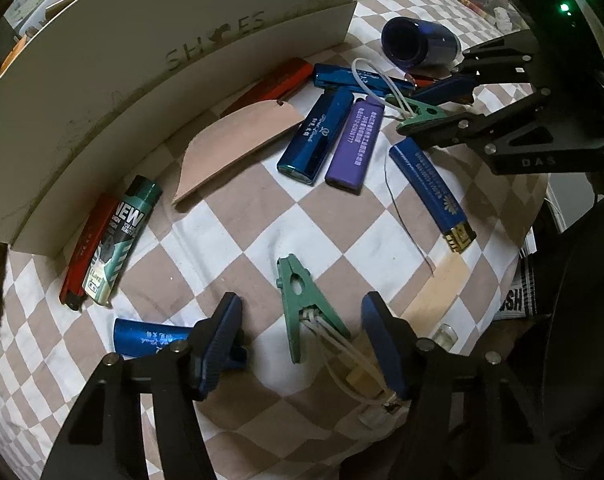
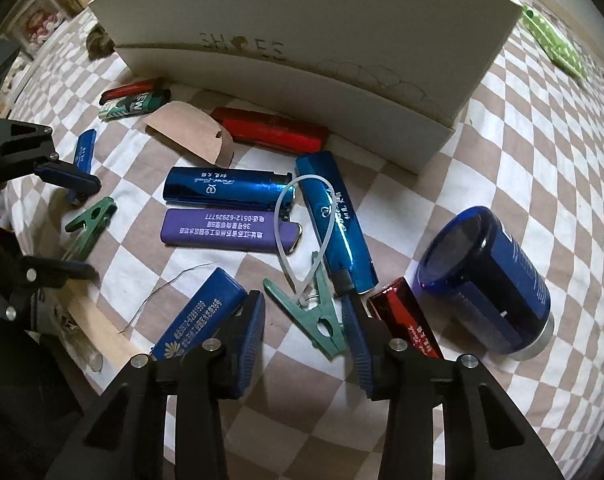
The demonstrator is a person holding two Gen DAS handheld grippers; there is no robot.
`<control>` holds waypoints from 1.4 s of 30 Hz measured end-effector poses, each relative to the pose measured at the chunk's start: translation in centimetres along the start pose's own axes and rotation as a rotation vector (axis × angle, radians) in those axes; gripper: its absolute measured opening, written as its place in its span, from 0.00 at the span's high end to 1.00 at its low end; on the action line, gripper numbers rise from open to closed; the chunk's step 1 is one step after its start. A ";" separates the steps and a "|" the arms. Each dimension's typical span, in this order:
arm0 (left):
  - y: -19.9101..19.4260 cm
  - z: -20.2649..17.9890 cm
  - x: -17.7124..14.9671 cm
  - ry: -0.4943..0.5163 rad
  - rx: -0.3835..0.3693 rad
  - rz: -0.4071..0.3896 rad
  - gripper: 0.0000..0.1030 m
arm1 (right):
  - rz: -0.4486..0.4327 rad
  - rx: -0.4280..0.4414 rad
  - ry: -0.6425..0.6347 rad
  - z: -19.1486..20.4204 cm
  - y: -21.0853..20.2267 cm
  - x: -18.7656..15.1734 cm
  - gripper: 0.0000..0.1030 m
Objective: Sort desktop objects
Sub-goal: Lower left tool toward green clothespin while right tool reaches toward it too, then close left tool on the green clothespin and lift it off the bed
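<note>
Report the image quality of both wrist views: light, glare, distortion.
Left wrist view: dim, strong fisheye bending the white shoe box into an arc; dark vignette corners; glare on the metallic blue lighter. Right wrist view: equally dim, the box edge bowed, sheen on the blue jar, soft shadows under the green clip; text on the purple lighter stays legible.

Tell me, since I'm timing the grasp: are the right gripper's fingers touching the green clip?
Apart. Right wrist view shows checkered cloth between each of the right gripper fingers and the green clip.
</note>
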State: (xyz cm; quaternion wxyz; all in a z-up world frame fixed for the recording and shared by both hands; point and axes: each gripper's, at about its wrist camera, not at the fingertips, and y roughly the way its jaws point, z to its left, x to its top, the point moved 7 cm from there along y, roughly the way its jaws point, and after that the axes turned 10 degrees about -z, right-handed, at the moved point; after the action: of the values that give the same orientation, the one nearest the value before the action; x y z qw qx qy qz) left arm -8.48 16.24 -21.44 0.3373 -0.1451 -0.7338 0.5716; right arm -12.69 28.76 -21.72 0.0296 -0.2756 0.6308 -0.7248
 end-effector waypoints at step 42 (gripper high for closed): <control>-2.9 0.8 0.6 0.016 -0.034 -0.017 0.76 | 0.013 -0.001 -0.015 0.0 0.2 5.1 0.75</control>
State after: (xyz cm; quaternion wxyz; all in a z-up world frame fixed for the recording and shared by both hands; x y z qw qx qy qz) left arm -8.99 15.14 -18.65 0.3453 -0.1493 -0.7420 0.5549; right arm -17.05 26.76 -20.05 0.0390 -0.2767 0.6326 -0.7223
